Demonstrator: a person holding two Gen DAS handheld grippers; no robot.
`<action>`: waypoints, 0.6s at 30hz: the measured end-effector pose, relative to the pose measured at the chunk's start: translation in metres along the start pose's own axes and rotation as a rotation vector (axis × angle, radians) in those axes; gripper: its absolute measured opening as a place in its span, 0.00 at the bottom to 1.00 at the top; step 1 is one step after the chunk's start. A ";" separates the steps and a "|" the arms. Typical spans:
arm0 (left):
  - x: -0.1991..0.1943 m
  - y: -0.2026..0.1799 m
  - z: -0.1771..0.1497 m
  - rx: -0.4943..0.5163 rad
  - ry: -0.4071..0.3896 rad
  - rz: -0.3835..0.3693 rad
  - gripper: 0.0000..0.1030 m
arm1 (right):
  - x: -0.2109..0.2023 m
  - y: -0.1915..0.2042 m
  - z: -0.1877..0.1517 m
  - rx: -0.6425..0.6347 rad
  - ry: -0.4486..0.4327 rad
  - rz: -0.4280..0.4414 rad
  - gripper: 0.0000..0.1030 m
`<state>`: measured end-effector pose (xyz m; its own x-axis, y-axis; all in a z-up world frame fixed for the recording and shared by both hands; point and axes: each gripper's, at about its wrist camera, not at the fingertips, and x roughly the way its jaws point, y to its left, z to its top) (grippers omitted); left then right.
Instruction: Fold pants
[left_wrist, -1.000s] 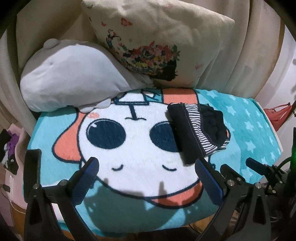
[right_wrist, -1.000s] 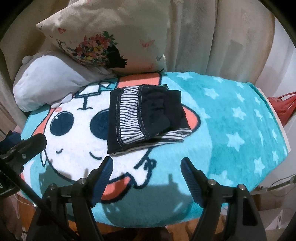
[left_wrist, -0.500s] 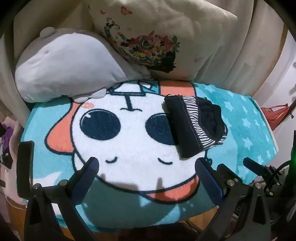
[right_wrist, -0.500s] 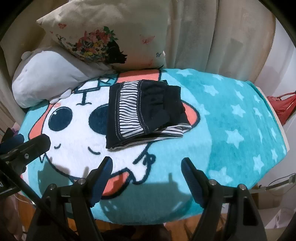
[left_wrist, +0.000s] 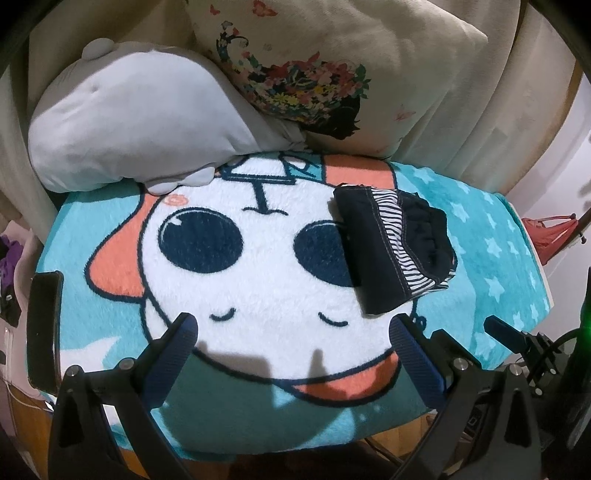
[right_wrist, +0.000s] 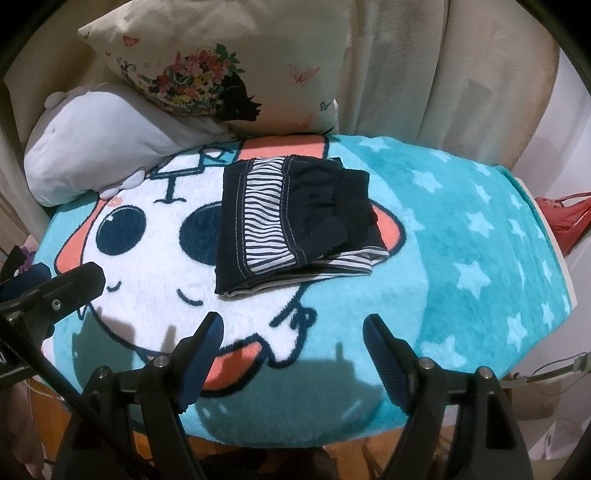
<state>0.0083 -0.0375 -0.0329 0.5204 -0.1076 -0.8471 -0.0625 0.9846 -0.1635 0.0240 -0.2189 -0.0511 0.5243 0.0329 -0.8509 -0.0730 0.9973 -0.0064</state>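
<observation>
The dark navy pants (right_wrist: 291, 221) with a striped band lie folded in a compact bundle on the teal cartoon blanket (right_wrist: 461, 229). In the left wrist view the pants (left_wrist: 395, 251) sit right of centre on the blanket (left_wrist: 258, 280). My left gripper (left_wrist: 293, 332) is open and empty, hovering over the blanket's near edge, short of the pants. My right gripper (right_wrist: 293, 334) is open and empty, below the pants and apart from them. The left gripper's finger shows at the left in the right wrist view (right_wrist: 70, 288).
A grey plush pillow (left_wrist: 133, 122) and a floral cushion (left_wrist: 332, 62) lean against beige curtains (right_wrist: 443, 74) at the back. A red bag (right_wrist: 565, 221) sits off the right edge. A dark phone-like slab (left_wrist: 44, 332) stands at the left edge.
Both grippers have drawn back slightly and upward from the blanket, staying open. The folded pants have not moved.
</observation>
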 end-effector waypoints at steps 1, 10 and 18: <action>0.000 0.000 0.000 0.000 0.000 -0.001 1.00 | 0.000 0.001 0.001 -0.003 0.001 0.000 0.80; 0.006 0.003 0.001 -0.012 0.014 -0.001 1.00 | 0.003 0.005 0.002 -0.015 0.006 -0.004 0.81; 0.010 0.006 0.002 -0.027 0.029 -0.010 1.00 | 0.005 0.008 0.005 -0.025 0.010 -0.006 0.81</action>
<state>0.0149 -0.0323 -0.0412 0.4959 -0.1223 -0.8597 -0.0807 0.9793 -0.1858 0.0297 -0.2103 -0.0527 0.5164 0.0261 -0.8560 -0.0910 0.9956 -0.0245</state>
